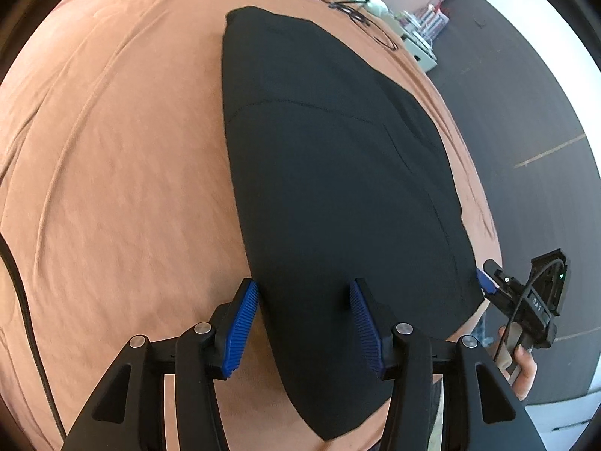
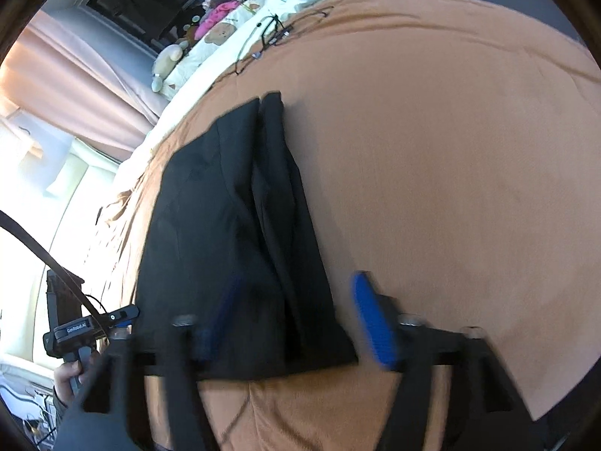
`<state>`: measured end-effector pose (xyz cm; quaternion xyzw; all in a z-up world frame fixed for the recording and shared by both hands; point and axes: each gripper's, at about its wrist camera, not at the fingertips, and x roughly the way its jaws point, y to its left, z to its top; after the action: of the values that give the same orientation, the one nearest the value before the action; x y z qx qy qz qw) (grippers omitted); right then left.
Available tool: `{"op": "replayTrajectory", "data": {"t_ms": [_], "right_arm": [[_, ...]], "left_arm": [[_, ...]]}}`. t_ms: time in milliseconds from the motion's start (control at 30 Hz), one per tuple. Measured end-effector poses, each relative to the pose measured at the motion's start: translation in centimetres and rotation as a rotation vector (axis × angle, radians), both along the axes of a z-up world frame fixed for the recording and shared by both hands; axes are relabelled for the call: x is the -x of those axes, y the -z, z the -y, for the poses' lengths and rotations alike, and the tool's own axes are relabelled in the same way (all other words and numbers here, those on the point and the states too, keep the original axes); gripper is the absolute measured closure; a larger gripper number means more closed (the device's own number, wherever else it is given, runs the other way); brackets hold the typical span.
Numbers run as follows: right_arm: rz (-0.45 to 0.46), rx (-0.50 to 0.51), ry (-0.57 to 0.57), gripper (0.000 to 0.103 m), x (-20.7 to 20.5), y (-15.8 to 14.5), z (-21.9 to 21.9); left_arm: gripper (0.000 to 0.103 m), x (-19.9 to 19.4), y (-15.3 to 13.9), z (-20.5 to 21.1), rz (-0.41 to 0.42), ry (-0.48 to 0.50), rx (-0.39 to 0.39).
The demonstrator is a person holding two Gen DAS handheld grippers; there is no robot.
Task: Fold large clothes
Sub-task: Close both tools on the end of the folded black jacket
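Observation:
A black garment (image 1: 330,173) lies folded into a long strip on the orange-brown bed sheet (image 1: 112,150). My left gripper (image 1: 305,323) is open, its blue pads on either side of the garment's near corner. The right gripper (image 1: 488,282) shows at the garment's right edge, held by a hand. In the right wrist view the garment (image 2: 233,225) lies lengthwise with a fold ridge down its middle. My right gripper (image 2: 300,319) is open and blurred over the garment's near end. The left gripper (image 2: 124,315) shows at the lower left, at the garment's edge.
Black cables (image 1: 349,7) lie on the sheet beyond the garment. White bedding and soft toys (image 2: 210,37) sit at the far end of the bed. Dark floor (image 1: 526,112) runs along the bed's right side, with storage boxes (image 1: 420,41). Curtains (image 2: 75,64) hang at the left.

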<state>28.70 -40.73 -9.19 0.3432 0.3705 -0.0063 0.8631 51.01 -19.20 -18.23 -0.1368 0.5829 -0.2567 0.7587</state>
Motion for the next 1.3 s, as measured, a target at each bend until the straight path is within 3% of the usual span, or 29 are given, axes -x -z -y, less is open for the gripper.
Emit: {"op": "replayTrajectory", "data": {"t_ms": [200, 333, 533, 900, 1167, 1233, 1300], "right_arm": [[-0.029, -0.019, -0.127, 0.035, -4.9, 0.3, 1.4], [-0.039, -0.086, -0.197, 0.031, -8.1, 1.4, 3.1], [-0.074, -0.161, -0.245, 0.029, -12.2, 3.2, 5.5], [-0.056, -0.346, -0.364, 0.029, -17.8, 5.4, 6.9], [-0.07, -0.368, -0.411, 0.029, -20.3, 6.1, 6.6], [-0.078, -0.344, -0.409, 0.036, -20.4, 6.0, 6.4], [-0.102, -0.328, -0.413, 0.063, -20.2, 6.0, 6.2]], "left_arm": [[0.048, -2.4, 0.3, -0.2, 0.004, -0.032, 0.002], [0.036, -4.4, 0.5, -0.2, 0.01, -0.054, 0.004], [0.034, -7.5, 1.4, 0.5, 0.001, -0.072, 0.004], [0.025, -11.9, 2.4, 1.8, -0.019, -0.102, 0.028], [0.024, -13.7, 3.3, 1.7, -0.043, -0.136, 0.047], [0.024, -14.0, 3.1, 2.0, -0.04, -0.136, 0.028], [0.026, -14.3, 3.0, 2.2, -0.048, -0.143, 0.023]]}}
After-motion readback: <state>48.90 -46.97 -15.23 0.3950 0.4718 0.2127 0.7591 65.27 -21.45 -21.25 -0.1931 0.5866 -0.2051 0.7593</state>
